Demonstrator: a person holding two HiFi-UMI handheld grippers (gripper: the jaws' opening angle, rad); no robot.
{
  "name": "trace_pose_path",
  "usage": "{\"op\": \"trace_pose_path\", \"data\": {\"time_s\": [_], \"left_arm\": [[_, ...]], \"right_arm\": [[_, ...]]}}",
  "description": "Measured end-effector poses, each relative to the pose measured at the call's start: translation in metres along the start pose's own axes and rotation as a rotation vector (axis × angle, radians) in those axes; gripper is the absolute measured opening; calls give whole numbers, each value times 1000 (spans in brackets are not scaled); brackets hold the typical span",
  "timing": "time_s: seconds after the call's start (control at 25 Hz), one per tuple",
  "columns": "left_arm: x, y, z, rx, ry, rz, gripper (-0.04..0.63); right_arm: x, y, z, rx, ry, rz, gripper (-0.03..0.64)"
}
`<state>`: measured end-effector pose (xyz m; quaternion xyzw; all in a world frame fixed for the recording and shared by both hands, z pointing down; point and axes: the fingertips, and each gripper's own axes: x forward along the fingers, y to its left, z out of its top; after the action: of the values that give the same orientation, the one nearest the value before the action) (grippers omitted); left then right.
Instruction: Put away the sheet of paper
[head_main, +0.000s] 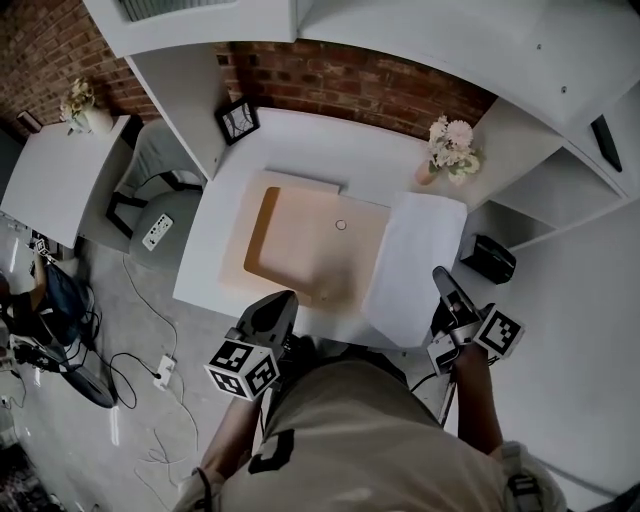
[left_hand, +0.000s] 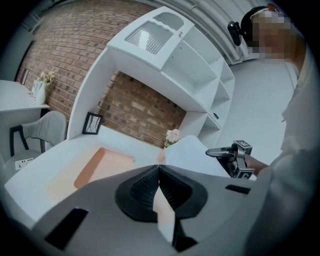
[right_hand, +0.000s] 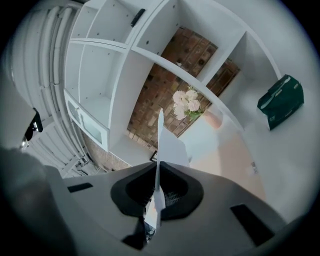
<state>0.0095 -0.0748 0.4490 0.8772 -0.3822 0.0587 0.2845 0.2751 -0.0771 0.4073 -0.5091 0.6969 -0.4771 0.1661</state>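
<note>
Head view looks steeply down at the desk (head_main: 310, 145); gripper views face its brick wall (left_hand: 145, 107)

Even, diffuse illumination is recorded in all three views. The white bench (head_main: 300, 140) and the sheet of paper (head_main: 415, 265) are rendered close to overexposed, with little surface detail. A soft shadow is cast on the peach mat (head_main: 320, 250) towards its near edge, possibly by the person. Strong barrel distortion is introduced in both gripper views: the shelves (right_hand: 125, 50) are bowed, and the corners are vignetted to black. The sheet's edge nearest the lens is rendered soft in the right gripper view.
</note>
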Motion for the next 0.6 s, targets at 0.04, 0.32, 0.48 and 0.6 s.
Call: {"op": "trace_pose_path", "data": {"time_s": [0.04, 0.32, 0.48, 0.6], "left_arm": [[2, -1, 0, -1, 1, 8, 17], [13, -7, -2, 2, 16, 49, 17], [19, -14, -6, 4, 31, 53, 17], [25, -19, -10, 11, 42, 51, 17]], "right_arm": [[2, -4, 2, 15, 4, 4, 28], [12, -31, 7, 62, 40, -3, 28], [12, -43, 7, 59, 55, -13, 28], [10, -58, 3, 60, 74, -53, 28]]}}
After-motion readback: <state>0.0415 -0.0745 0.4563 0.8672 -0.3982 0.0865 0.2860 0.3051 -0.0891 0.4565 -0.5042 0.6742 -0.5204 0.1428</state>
